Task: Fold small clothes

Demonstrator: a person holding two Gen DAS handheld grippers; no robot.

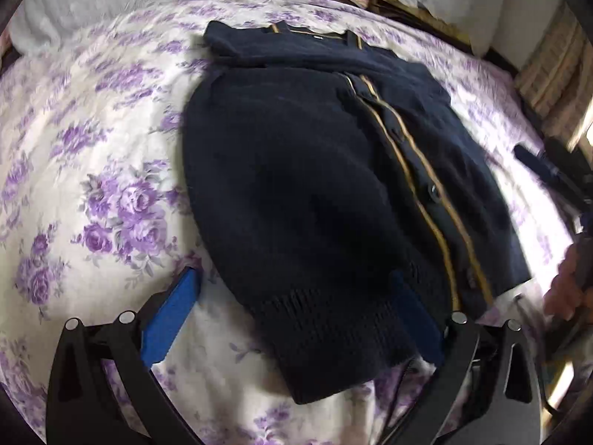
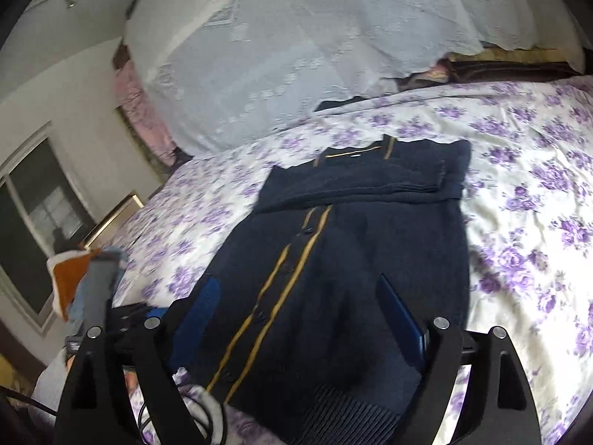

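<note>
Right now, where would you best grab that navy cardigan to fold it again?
Probably the ribbed hem nearest the claws, coming from the bed's near edge. The cardigan lies flat, sleeves already folded across the chest, so lifting the bottom corners toward the collar halves it.

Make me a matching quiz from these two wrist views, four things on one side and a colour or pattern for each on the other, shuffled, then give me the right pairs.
Things:
1. cardigan
2. bedsheet
3. stripes along the cardigan's button placket
4. pads on the left gripper

Colours or patterns:
A. bright blue
B. tan gold
C. white with purple roses
D. navy

Pairs: 1-D, 2-C, 3-B, 4-A
</note>
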